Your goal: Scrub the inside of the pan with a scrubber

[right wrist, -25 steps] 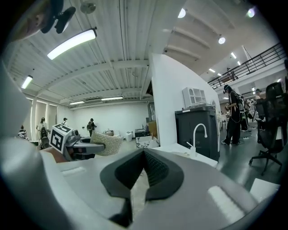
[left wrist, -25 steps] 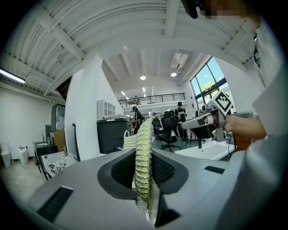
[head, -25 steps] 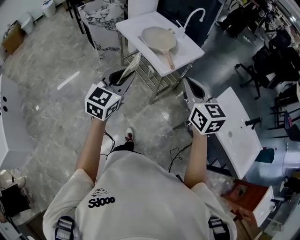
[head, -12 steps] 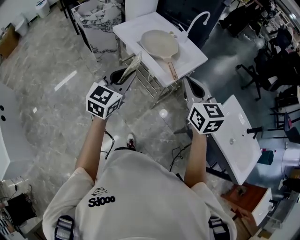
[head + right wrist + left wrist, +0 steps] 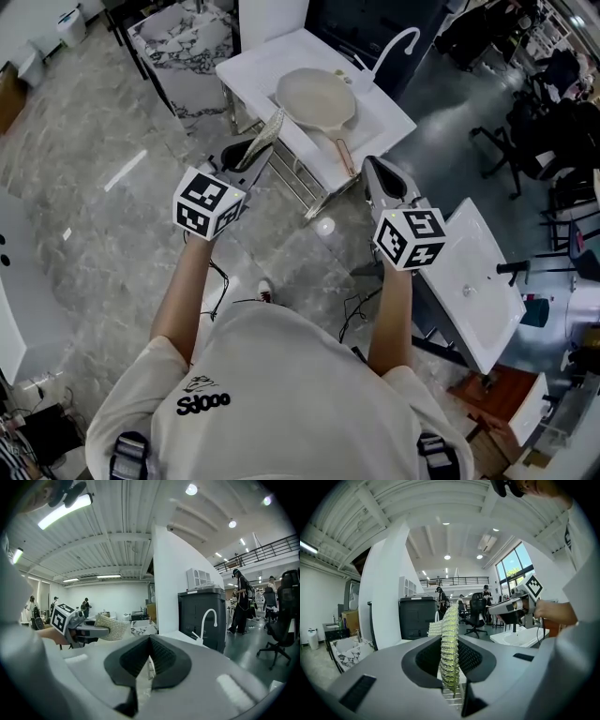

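The left gripper (image 5: 251,150) clamps the pale green mesh scrubber (image 5: 266,127) edge-up, seemingly ready for the round beige pan (image 5: 316,97) ahead (not yet reached); the right gripper (image 5: 378,173) is closed, empty.

Open-plan lab-cum-office: office chairs (image 5: 477,613), mezzanine railing (image 5: 454,579), marble-look floor (image 5: 103,234), freestanding white sink tables (image 5: 253,66) (faucet (image 5: 202,627) on one).

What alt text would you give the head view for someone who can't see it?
Seen from above, a person in a pale T-shirt holds a hand-held gripper in each hand: the left hand-held gripper clamps a pale mesh scrubber, the right hand-held gripper is shut and empty. Ahead, a beige pan lies on a white sink stand.
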`<state>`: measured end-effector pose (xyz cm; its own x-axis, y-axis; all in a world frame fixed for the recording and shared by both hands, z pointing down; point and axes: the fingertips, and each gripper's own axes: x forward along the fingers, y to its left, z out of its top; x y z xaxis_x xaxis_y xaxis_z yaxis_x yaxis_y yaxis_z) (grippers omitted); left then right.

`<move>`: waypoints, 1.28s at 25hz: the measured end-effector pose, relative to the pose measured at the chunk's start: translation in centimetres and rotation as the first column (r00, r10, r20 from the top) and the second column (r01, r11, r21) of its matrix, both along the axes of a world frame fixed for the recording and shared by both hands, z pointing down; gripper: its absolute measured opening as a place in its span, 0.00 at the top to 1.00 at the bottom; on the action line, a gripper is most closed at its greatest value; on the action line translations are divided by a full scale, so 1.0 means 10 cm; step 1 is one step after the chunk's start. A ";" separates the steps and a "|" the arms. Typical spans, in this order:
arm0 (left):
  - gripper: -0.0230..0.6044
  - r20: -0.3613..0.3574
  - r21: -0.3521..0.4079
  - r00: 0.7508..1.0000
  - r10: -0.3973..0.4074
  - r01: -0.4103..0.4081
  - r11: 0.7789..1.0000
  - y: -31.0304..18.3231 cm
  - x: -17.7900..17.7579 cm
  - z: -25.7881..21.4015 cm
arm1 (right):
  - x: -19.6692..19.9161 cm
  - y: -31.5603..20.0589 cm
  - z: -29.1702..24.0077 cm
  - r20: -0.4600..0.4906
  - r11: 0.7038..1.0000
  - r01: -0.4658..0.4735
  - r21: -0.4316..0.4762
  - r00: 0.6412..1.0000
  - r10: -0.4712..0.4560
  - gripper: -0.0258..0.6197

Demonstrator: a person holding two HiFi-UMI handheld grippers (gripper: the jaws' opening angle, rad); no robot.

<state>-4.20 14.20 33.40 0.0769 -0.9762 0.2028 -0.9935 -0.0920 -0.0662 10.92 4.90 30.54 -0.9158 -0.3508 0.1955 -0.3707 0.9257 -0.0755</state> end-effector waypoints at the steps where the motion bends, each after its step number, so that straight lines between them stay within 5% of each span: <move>1: 0.85 0.000 -0.001 1.000 0.004 -0.004 1.000 -0.04 -0.04 0.01 | -0.04 -0.03 0.01 -0.002 1.000 0.000 0.001 1.000 0.000 0.95; 15: 0.85 -0.002 -0.024 0.999 0.051 -0.051 0.998 -0.50 -0.60 0.13 | -0.62 -0.52 0.05 0.011 0.999 -0.053 0.008 0.999 0.053 0.95; 32: 0.85 -0.030 -0.064 0.997 0.068 -0.070 0.996 -1.26 -1.11 0.49 | -0.81 -1.23 0.33 0.007 0.989 -0.144 -0.016 0.990 0.144 0.95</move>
<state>-15.29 1.56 38.26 0.1505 -0.9533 0.2620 -0.9860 -0.1639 -0.0301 2.87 -7.38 33.79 -0.8574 -0.4763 0.1949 -0.4996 0.8613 -0.0925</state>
